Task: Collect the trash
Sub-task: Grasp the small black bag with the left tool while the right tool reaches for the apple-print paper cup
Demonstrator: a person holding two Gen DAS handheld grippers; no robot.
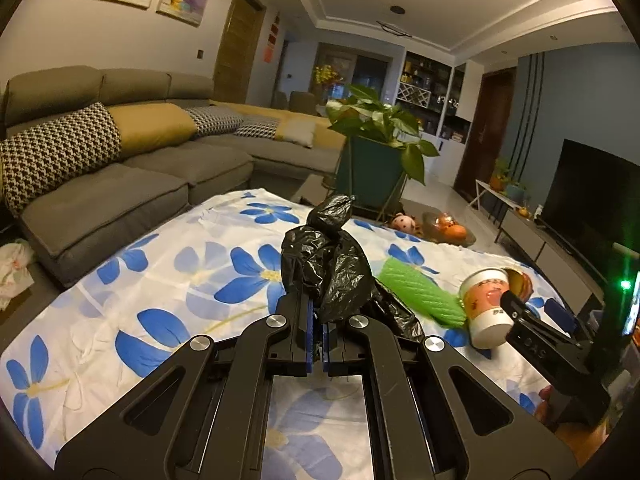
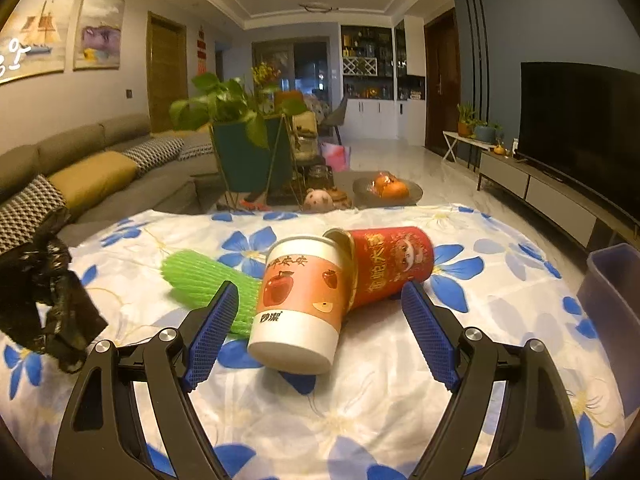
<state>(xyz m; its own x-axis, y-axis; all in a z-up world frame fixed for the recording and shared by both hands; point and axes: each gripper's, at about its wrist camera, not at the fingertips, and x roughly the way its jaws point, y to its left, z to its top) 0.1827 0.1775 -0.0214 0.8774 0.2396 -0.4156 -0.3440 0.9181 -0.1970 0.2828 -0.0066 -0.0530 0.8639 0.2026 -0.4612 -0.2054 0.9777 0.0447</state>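
My left gripper [image 1: 318, 312] is shut on a crumpled black trash bag [image 1: 328, 264], held just above the flowered cloth [image 1: 152, 280]. The same bag [image 2: 48, 292] hangs at the left edge of the right wrist view. A white and orange paper cup [image 2: 300, 300] lies on its side, with a red cup [image 2: 390, 264] tipped behind it and a green foam net [image 2: 208, 284] to its left. My right gripper [image 2: 318, 312] stands open, its blue pads on either side of the white cup without touching it. In the left wrist view the cup [image 1: 486, 304] lies right, at the right gripper's finger [image 1: 520, 312].
A grey bin [image 2: 616, 292] stands at the right edge of the cloth. Beyond the cloth are a potted plant [image 1: 372, 148], a plush toy [image 2: 318, 200] and a fruit dish [image 2: 386, 190]. A grey sofa [image 1: 120, 168] runs along the left; a TV [image 2: 580, 128] stands on the right.
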